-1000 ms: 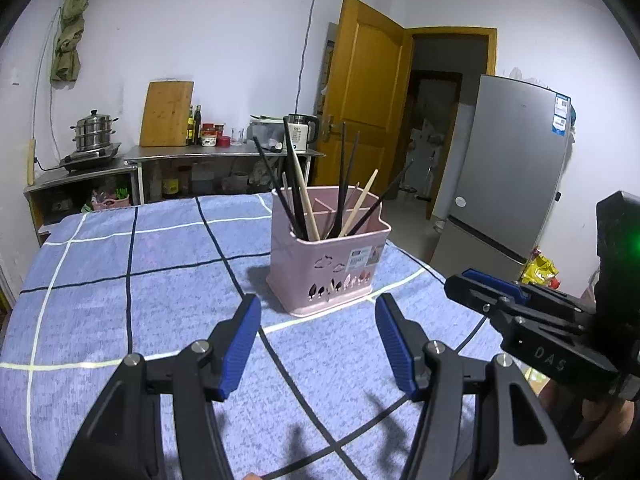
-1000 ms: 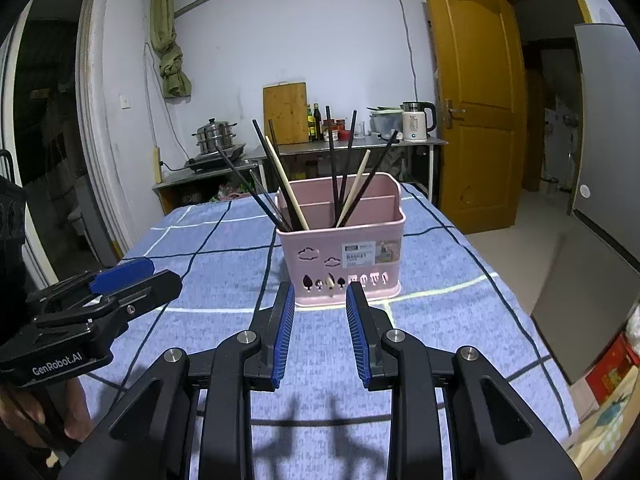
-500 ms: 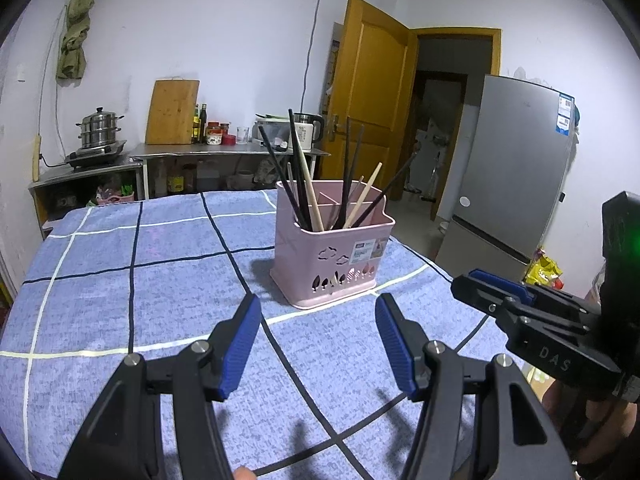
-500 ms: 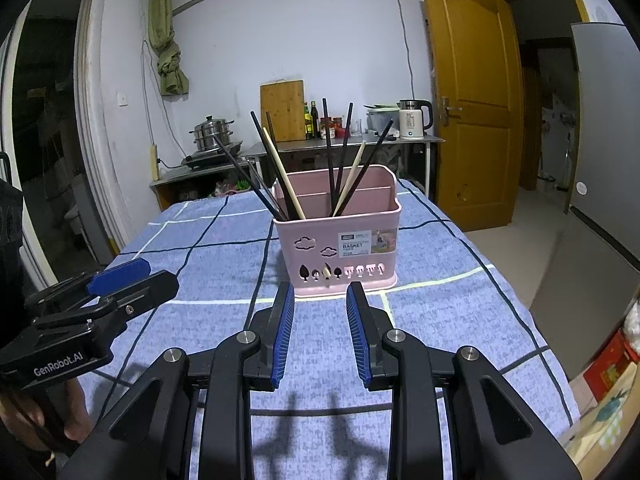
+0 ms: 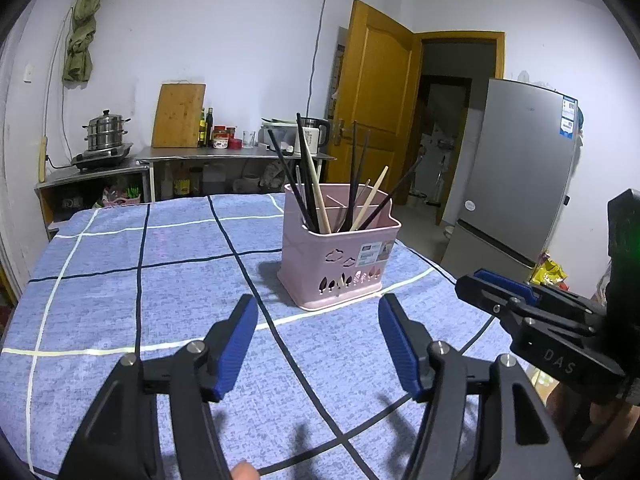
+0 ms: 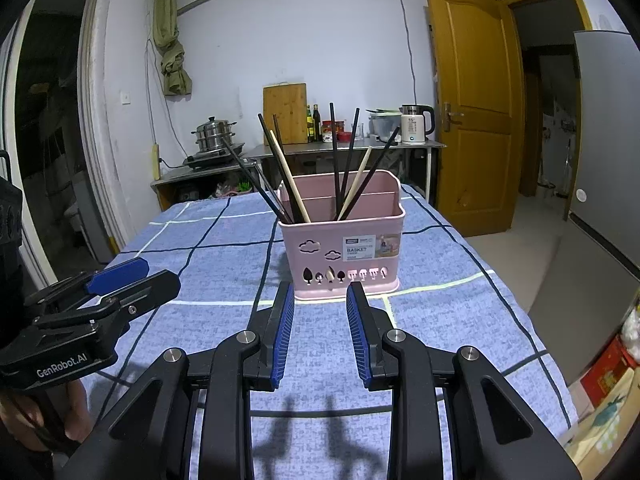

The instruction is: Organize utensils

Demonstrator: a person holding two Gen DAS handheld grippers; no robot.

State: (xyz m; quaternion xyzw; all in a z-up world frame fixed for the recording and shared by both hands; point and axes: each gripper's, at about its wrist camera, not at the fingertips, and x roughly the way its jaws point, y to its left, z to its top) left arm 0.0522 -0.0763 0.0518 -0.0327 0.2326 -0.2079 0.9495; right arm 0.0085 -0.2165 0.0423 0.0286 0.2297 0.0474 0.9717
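Note:
A pink utensil basket (image 5: 340, 256) (image 6: 344, 248) stands on the blue checked tablecloth (image 5: 160, 280), holding several black and pale wooden chopsticks (image 5: 312, 184) (image 6: 288, 184) upright and leaning. My left gripper (image 5: 318, 300) hovers just short of the basket, jaws wide and opening a little, with nothing between them. My right gripper (image 6: 320, 286) points at the basket's front from close by, its blue pads apart and empty. Each gripper also shows in the other's view: the right gripper (image 5: 496, 292) at the right edge, the left gripper (image 6: 132, 276) at the left edge.
A steel counter (image 5: 236, 156) behind the table carries a steamer pot (image 5: 106, 132), a cutting board (image 5: 180, 116), bottles and a kettle (image 6: 414, 124). A wooden door (image 5: 372, 108) and a grey fridge (image 5: 520, 168) stand to the right. The table's right edge (image 6: 520, 300) drops to the floor.

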